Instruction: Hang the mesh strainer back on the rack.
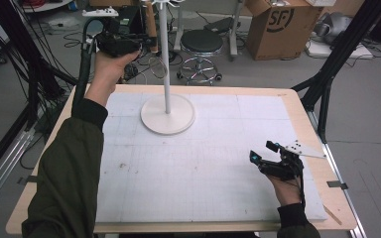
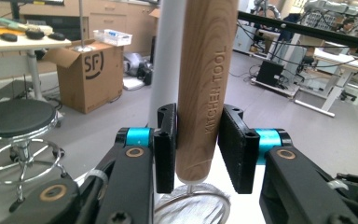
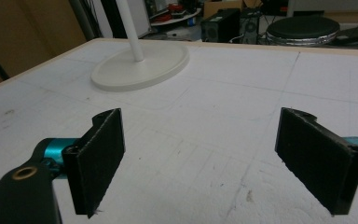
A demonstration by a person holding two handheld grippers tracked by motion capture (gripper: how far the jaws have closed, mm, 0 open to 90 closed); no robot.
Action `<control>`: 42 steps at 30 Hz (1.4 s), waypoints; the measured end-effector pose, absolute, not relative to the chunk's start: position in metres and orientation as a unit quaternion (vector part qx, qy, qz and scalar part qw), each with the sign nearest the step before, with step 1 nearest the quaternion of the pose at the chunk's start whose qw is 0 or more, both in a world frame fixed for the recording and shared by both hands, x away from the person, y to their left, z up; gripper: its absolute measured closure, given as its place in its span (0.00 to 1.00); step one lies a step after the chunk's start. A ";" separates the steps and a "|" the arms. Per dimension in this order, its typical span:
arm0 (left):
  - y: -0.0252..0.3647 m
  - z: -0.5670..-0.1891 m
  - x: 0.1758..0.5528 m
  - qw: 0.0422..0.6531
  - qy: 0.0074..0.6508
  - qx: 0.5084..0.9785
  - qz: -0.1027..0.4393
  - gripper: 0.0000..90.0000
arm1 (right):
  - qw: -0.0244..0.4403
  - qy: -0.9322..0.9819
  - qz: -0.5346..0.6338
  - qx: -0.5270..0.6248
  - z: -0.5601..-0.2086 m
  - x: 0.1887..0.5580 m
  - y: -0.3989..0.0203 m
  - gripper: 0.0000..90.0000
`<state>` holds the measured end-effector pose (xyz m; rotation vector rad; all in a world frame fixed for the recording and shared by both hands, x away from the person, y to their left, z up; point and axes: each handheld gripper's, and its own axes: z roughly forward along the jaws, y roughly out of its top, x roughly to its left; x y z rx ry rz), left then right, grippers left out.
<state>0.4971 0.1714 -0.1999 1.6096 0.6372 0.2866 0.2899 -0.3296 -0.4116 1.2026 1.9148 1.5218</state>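
— What sits beyond the table at the top of the frame?
— A black round stool at upper centre, and a brown cardboard box upper right.
— And the left edge?
— Black cables hanging upper left.

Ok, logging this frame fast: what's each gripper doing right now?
Left gripper: jaws on either side of the wooden handle; whether they clamp it cannot be told.
Right gripper: open, holding nothing, above the table.
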 end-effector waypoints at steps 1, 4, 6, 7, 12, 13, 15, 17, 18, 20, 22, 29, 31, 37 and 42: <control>0.171 -0.200 0.497 0.640 0.281 0.704 0.125 0.75 | 0.206 0.687 0.547 0.432 -0.411 0.290 -0.330 0.17; 0.172 -0.201 0.499 0.643 0.286 0.699 0.127 0.71 | 0.207 0.686 0.548 0.432 -0.411 0.290 -0.331 0.17; 0.174 -0.201 0.500 0.641 0.300 0.693 0.135 0.53 | 0.207 0.685 0.548 0.433 -0.411 0.290 -0.331 0.17; 0.175 -0.201 0.500 0.641 0.305 0.691 0.139 0.49 | 0.207 0.686 0.547 0.433 -0.411 0.290 -0.331 0.17; 0.184 -0.202 0.496 0.643 0.307 0.685 0.154 0.34 | 0.207 0.687 0.547 0.431 -0.412 0.291 -0.331 0.17; 0.186 -0.201 0.494 0.643 0.306 0.684 0.157 0.34 | 0.208 0.687 0.548 0.431 -0.412 0.291 -0.331 0.17; 0.188 -0.200 0.489 0.651 0.300 0.677 0.167 0.34 | 0.206 0.687 0.547 0.432 -0.412 0.291 -0.330 0.17; 0.190 -0.200 0.487 0.649 0.299 0.681 0.163 0.34 | 0.207 0.687 0.547 0.430 -0.412 0.291 -0.330 0.17; 0.191 -0.200 0.486 0.643 0.299 0.686 0.163 0.34 | 0.208 0.688 0.547 0.430 -0.412 0.291 -0.330 0.17; 0.191 -0.201 0.483 0.644 0.297 0.686 0.161 0.34 | 0.208 0.688 0.546 0.430 -0.412 0.291 -0.329 0.17; 0.193 -0.204 0.478 0.653 0.295 0.678 0.165 0.35 | 0.210 0.688 0.547 0.428 -0.412 0.291 -0.329 0.17; 0.204 -0.218 0.468 0.656 0.305 0.671 0.164 0.35 | 0.208 0.690 0.546 0.427 -0.412 0.291 -0.327 0.17; 0.207 -0.220 0.466 0.652 0.307 0.673 0.165 0.34 | 0.207 0.690 0.547 0.426 -0.412 0.290 -0.327 0.17; 0.211 -0.223 0.455 0.658 0.302 0.669 0.170 0.34 | 0.210 0.690 0.546 0.425 -0.411 0.291 -0.325 0.17; 0.211 -0.228 0.441 0.662 0.294 0.667 0.176 0.31 | 0.210 0.690 0.548 0.423 -0.410 0.290 -0.323 0.17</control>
